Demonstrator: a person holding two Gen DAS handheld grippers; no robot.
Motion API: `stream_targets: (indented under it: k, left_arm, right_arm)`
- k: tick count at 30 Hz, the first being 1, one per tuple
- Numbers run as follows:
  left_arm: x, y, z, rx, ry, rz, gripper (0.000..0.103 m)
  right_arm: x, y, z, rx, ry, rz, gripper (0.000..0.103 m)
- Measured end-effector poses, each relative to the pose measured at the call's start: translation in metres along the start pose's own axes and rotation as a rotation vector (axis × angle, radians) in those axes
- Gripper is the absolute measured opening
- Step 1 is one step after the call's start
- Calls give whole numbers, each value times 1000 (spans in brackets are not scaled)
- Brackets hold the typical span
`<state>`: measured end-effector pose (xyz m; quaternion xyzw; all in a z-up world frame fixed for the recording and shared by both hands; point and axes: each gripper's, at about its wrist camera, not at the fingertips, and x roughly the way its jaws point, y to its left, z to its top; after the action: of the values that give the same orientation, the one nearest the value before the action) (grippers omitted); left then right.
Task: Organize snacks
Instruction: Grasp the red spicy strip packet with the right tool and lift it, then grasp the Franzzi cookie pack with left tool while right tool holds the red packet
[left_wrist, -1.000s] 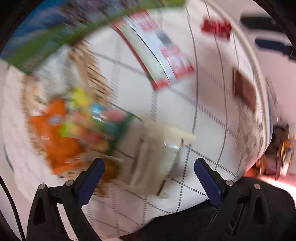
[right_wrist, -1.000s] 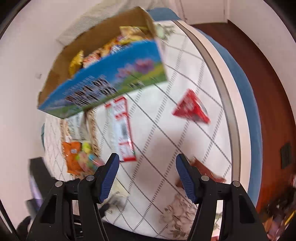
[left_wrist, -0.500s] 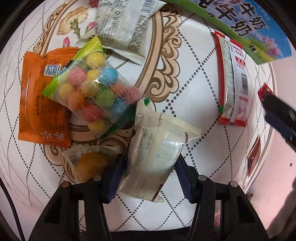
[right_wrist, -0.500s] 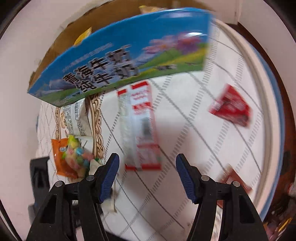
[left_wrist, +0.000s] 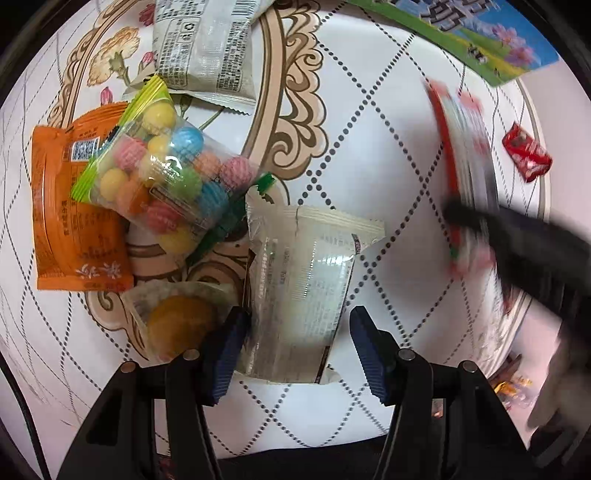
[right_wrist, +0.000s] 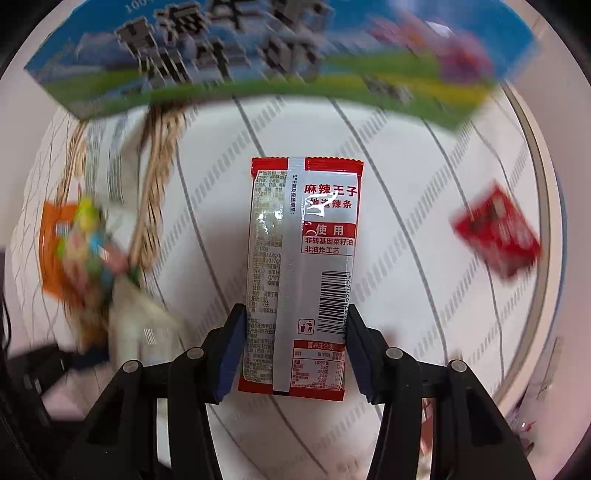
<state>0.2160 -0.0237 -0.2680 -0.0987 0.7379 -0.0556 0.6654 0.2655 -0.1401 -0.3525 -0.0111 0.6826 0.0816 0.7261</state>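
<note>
In the left wrist view, a clear white snack packet (left_wrist: 306, 266) lies on the patterned tablecloth, pinched narrow between the pads of my left gripper (left_wrist: 297, 325). The jaws are opening a little with the packet still between them. In the right wrist view, my right gripper (right_wrist: 295, 321) points straight down, its jaws closing with both pads on the sides of a long red and white spicy-strip packet (right_wrist: 303, 240). That packet (left_wrist: 465, 147) and the black right gripper show as a blur at the right of the left wrist view. The blue and green carton (right_wrist: 258, 55) stands behind.
Around the left gripper lie a bag of coloured candy balls (left_wrist: 166, 177), an orange packet (left_wrist: 62, 221), a grey-white packet (left_wrist: 207, 48) and a wrapped round yellow cake (left_wrist: 177, 321). A small red packet (right_wrist: 495, 229) lies near the table's curved edge on the right.
My left jaws closed from wide onto the clear white packet. My right gripper came down over the red and white packet, and its jaws closed onto it.
</note>
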Motion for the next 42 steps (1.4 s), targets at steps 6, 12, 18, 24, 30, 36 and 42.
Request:
stream_targets:
  k: [6,12,18,24,30,36,42]
  left_arm:
    - [0,-2,11,-65,41,-129,50]
    - [9,-35,23,18,46,-74,52]
    - [18,-52,24,17,31,-53,52]
    - [9,-49,8,27,-22,-24,50]
    - [-20,-48,-2,36,-56,-45,48]
    - [-65,-52,-3,59,-134,-58,47]
    - [-112,-55,10,67,-196,-128,43]
  right_arm:
    - [5,-38,-34,160,108,163,60]
    - [2,-59,-34,220,52,156,61]
    - [4,-59,-26,250,24,137,61]
    - [14,-38,-15,197,-2,88,55]
    - [-7,-26,-18,152,-47,97,49]
    - [-53,-28,-15,137,-126,158,49]
    - [-116,-18,4,117,-234,207,48]
